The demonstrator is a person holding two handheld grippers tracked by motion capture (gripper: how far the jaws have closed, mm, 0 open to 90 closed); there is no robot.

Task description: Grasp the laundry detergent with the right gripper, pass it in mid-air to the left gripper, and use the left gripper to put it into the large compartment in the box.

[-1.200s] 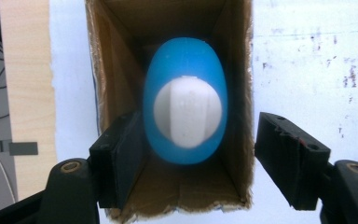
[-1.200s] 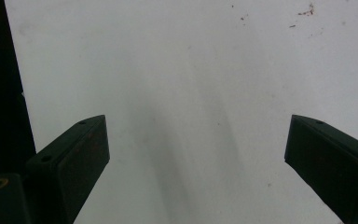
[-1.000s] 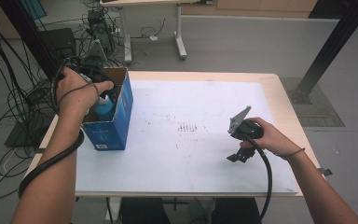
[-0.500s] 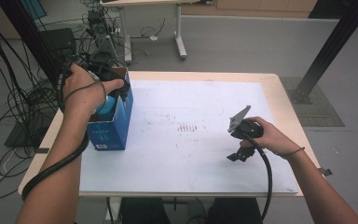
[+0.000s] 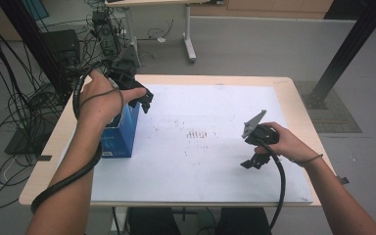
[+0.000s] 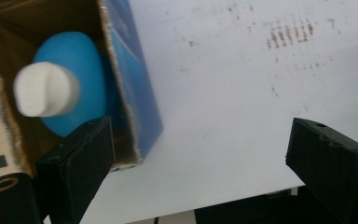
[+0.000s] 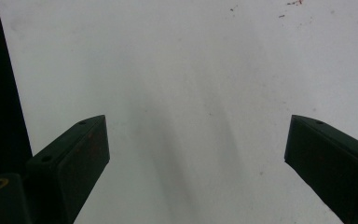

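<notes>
Left gripper view: blue bottle stands in cardboard box; left gripper empty, jaws just opened wide.

The high camera hangs above my side of the wooden table with its white paper cover, looking forward and down from well back, so my forearms rise from its bottom edge. The camera on my left gripper looks steeply down between its two black jaws, close over the open blue cardboard box with the blue, white-capped bottle inside; that box and the brown smudges also show from above. My right gripper carries its camera very near the white cover.
</notes>
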